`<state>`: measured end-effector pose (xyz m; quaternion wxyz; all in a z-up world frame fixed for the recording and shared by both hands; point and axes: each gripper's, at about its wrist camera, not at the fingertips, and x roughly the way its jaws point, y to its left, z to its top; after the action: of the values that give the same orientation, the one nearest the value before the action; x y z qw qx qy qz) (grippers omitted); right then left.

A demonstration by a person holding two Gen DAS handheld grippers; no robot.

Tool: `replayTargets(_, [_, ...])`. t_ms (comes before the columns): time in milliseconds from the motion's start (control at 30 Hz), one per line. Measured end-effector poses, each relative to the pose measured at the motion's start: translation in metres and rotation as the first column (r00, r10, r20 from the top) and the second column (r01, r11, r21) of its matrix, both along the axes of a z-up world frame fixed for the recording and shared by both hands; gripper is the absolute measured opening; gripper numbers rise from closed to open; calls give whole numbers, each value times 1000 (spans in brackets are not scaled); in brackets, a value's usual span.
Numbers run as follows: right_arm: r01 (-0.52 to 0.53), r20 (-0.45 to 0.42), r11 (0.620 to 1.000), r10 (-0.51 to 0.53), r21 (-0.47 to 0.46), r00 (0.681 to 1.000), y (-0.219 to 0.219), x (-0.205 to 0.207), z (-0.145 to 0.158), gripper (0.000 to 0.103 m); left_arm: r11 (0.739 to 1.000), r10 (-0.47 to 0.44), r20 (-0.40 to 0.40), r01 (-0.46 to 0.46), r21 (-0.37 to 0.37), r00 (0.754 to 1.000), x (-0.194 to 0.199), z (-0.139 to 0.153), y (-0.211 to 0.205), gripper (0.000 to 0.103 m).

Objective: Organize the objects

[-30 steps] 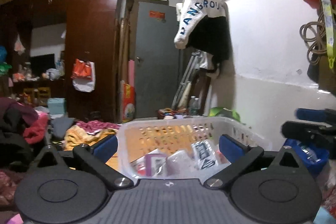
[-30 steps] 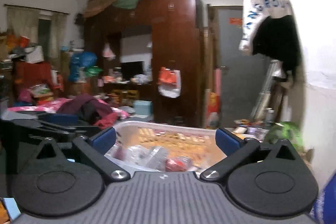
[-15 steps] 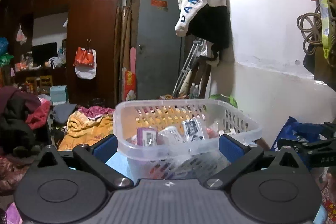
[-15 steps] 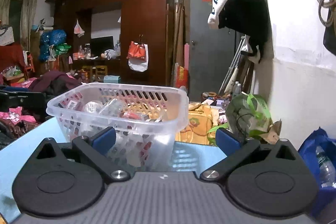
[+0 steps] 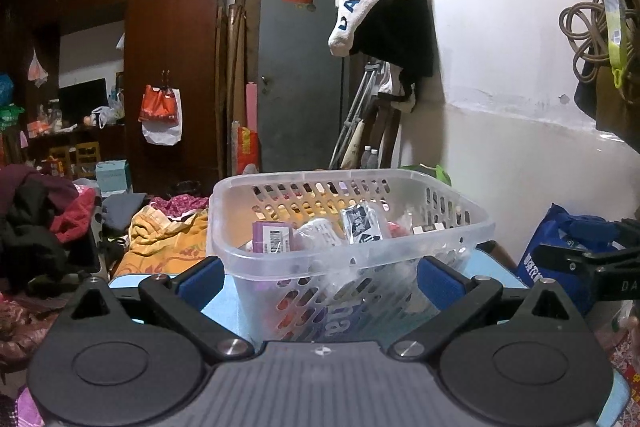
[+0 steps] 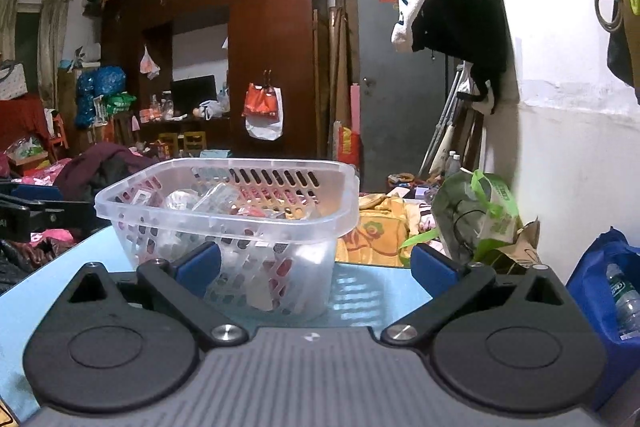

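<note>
Left wrist view is showing the clear perforated plastic basket (image 5: 348, 227) of packets sitting on the light blue surface (image 5: 224, 303), dead ahead of the left tongs (image 5: 320, 275), spread wide and empty. Right tongs (image 6: 316, 263), likewise released, are facing its right corner; the left looks nearer.

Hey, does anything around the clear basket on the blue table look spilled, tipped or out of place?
Nothing stands out. The clear basket sits upright and level on the blue table, its packets inside, none spilled beside it. Both tongs, left and right, are open and empty in front of it.
</note>
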<state>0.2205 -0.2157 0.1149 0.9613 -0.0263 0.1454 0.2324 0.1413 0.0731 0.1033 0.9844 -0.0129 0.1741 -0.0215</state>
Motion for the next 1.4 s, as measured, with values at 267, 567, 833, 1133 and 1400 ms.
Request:
replayTargets(267, [4, 10, 1000, -4, 24, 1000, -5, -3, 1, 103, 1000, -2, 0, 2, 11, 1000, -2, -3, -4, 103])
replayTargets(567, [3, 18, 1000, -3, 30, 1000, -6, -6, -1, 103, 1000, -2, -4, 2, 20, 1000, -2, -6, -9, 103])
replayTargets(833, [-2, 13, 1000, 1, 28, 1000, -6, -6, -2, 103, 1000, -2, -13, 2, 19, 1000, -1, -9, -10, 103])
replayTargets(1133, [-1, 21, 1000, 1, 27, 1000, -6, -7, 0, 103, 1000, -6, -12, 6, 20, 1000, -2, -9, -10, 103])
replayTargets(1400, [-5, 37, 999, 3, 39, 999, -9, -10, 3, 103, 1000, -9, -15, 9, 21, 1000, -1, -8, -10, 103])
